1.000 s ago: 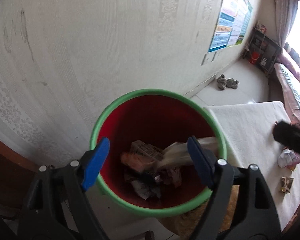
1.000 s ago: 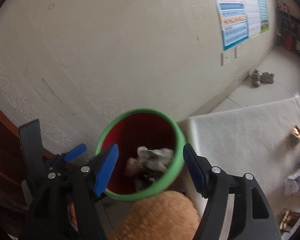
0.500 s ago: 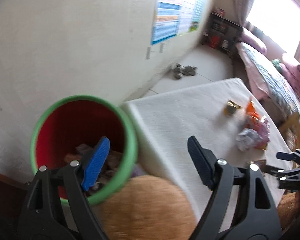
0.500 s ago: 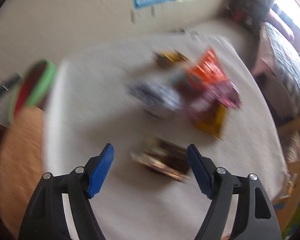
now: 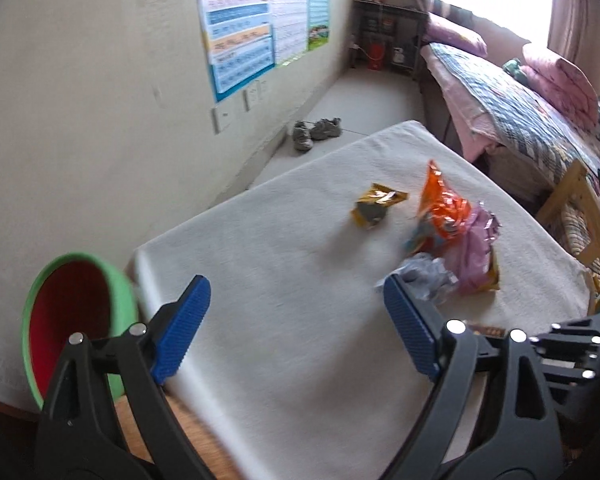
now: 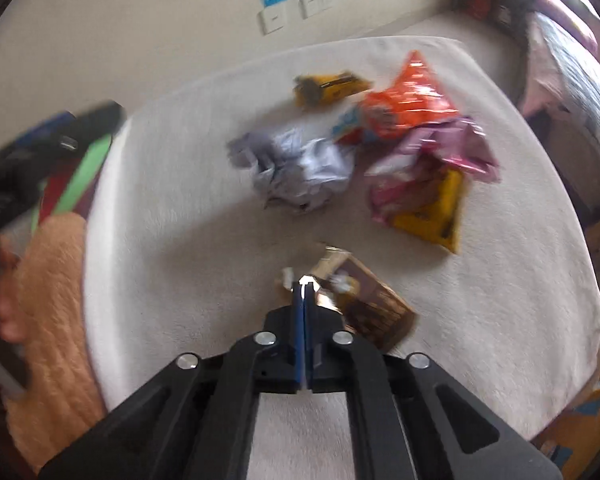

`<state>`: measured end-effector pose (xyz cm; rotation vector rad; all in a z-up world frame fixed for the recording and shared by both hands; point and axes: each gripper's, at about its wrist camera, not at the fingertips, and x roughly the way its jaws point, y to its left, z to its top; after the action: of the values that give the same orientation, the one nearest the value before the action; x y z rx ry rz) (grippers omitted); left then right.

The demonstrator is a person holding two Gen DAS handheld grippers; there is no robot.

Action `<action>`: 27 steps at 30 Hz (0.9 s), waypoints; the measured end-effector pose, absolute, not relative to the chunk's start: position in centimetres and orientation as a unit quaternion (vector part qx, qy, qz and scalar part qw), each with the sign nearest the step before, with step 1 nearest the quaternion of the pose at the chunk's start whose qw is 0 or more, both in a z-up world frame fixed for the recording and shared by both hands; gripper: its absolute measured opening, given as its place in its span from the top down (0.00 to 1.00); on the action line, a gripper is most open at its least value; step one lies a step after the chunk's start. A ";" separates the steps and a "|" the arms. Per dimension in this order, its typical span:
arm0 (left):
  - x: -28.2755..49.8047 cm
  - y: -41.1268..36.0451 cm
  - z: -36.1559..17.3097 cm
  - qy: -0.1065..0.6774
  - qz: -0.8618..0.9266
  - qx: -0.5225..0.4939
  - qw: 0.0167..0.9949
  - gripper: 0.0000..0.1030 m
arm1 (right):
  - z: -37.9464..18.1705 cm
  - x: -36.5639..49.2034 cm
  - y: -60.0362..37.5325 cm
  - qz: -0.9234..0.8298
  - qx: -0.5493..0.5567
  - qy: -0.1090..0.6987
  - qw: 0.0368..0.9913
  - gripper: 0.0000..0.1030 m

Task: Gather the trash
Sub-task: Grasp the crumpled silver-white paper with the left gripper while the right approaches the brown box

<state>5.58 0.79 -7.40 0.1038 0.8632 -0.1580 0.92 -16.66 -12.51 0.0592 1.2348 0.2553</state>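
On the white-clothed table point(image 6: 180, 240) lies a brown wrapper point(image 6: 372, 308). My right gripper point(image 6: 305, 285) is shut with its pads pinching the wrapper's near corner. Beyond it lie crumpled paper point(image 6: 296, 168), an orange bag point(image 6: 408, 108), a pink bag point(image 6: 432, 152) and a small yellow wrapper point(image 6: 328, 88). My left gripper point(image 5: 296, 328) hovers over the table's near left part, jaws opening, nothing between them. The crumpled paper point(image 5: 424, 276) sits just past its right finger. The green-rimmed red bin point(image 5: 72, 320) stands off the table's left corner.
A woolly orange-brown cushion point(image 6: 56, 320) sits by the table's near left edge, next to the bin point(image 6: 88, 172). A bed point(image 5: 520, 112) runs along the right, a wooden chair point(image 5: 572, 200) beside it. Shoes point(image 5: 316, 132) lie on the floor by the wall.
Both grippers swung from above the bin to over the table. The right one sank onto the brown wrapper and shut on it. The left one widened slightly.
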 end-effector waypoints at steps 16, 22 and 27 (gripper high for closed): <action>9.5 -10.1 -14.5 0.473 -0.143 0.134 0.859 0.43 | -8.8 0.9 -22.9 0.059 0.116 0.548 0.827 0.68; 9.2 -9.2 -14.2 0.471 -0.152 0.123 0.860 0.68 | -9.0 1.4 -22.4 0.067 0.118 0.541 0.830 0.65; 7.7 -6.0 -12.0 0.454 -0.143 0.095 0.874 0.68 | -9.1 1.7 -21.8 0.075 0.117 0.533 0.835 0.64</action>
<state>7.71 -6.02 -12.01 0.1983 0.9476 -0.2982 1.72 -21.81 -9.14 0.2475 1.1288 0.1596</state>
